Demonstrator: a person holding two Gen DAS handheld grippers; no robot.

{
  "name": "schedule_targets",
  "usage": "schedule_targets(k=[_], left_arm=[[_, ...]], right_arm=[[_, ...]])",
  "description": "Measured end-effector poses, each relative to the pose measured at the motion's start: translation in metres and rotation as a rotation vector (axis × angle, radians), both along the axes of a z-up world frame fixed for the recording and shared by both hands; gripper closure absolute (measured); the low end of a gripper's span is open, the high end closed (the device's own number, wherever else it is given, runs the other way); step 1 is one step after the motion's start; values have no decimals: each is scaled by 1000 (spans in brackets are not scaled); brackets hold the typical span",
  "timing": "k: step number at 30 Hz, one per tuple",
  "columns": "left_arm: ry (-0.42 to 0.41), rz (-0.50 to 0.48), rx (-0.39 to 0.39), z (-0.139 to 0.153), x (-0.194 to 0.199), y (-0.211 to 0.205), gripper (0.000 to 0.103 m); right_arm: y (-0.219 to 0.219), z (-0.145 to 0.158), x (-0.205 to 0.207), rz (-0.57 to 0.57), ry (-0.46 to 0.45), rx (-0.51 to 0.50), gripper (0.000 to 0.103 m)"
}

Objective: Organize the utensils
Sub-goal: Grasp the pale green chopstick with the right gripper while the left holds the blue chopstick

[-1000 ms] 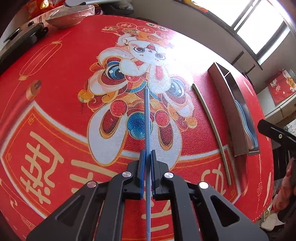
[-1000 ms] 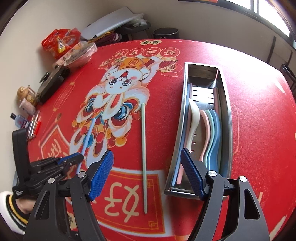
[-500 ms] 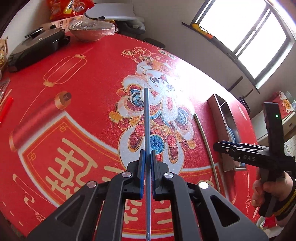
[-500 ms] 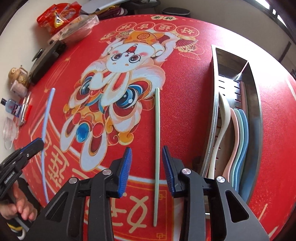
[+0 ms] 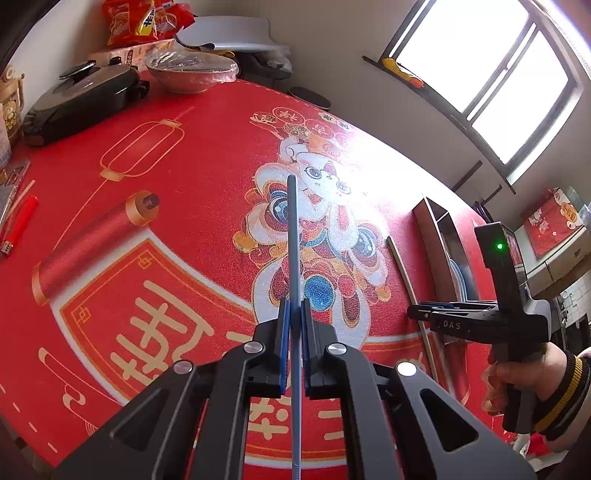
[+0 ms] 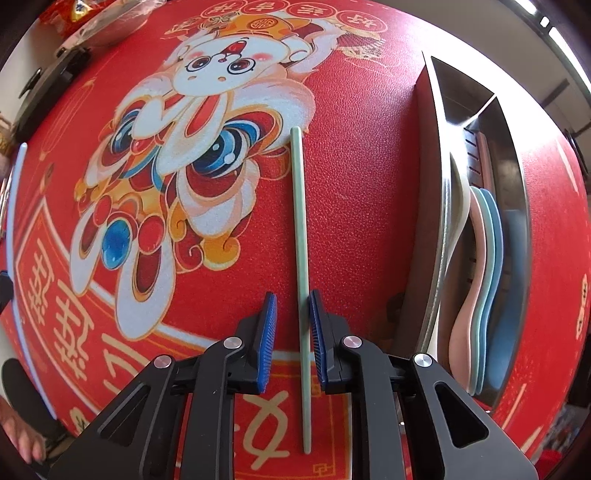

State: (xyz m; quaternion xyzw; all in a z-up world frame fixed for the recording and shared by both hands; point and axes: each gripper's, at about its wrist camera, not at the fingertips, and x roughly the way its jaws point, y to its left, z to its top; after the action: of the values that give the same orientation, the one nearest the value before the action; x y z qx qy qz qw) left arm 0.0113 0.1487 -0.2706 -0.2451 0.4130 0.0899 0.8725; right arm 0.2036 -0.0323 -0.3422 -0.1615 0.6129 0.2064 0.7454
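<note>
My left gripper [image 5: 294, 306] is shut on a blue chopstick [image 5: 293, 229] and holds it above the red tablecloth, tip pointing away. A pale green chopstick [image 6: 299, 206] lies flat on the cloth. My right gripper [image 6: 292, 299] points down over its near half, jaws closing with the chopstick between them. The right pad sits at the stick and the left pad stands apart. A steel utensil tray [image 6: 439, 206] lies just right of it and holds several pastel spoons [image 6: 484, 258]. In the left wrist view the right gripper [image 5: 428, 312] is at the right, in a person's hand.
At the table's far left edge stand a black lidded pan [image 5: 81, 99], a wrapped bowl [image 5: 192, 74] and snack bags [image 5: 144, 18]. A red lighter [image 5: 20, 221] lies at the left edge. The tray's wall rises close beside the right gripper.
The right gripper came down over the green chopstick and its jaws narrowed from wide apart to close around it. The left gripper rose, carrying the blue chopstick.
</note>
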Motion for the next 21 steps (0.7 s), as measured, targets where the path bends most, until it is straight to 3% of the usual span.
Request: schedule_targets(k=[5, 10, 21], left_arm=[[0, -10, 0, 1, 1, -1, 98], [-1, -27, 3, 1, 3, -5, 98], [0, -70, 9, 3, 18, -20, 97]], right_arm=[[-6, -1, -13, -16, 11, 30, 97], [-15, -1, -28, -39, 30, 106, 97], [-52, 34, -45, -84, 41, 341, 97]])
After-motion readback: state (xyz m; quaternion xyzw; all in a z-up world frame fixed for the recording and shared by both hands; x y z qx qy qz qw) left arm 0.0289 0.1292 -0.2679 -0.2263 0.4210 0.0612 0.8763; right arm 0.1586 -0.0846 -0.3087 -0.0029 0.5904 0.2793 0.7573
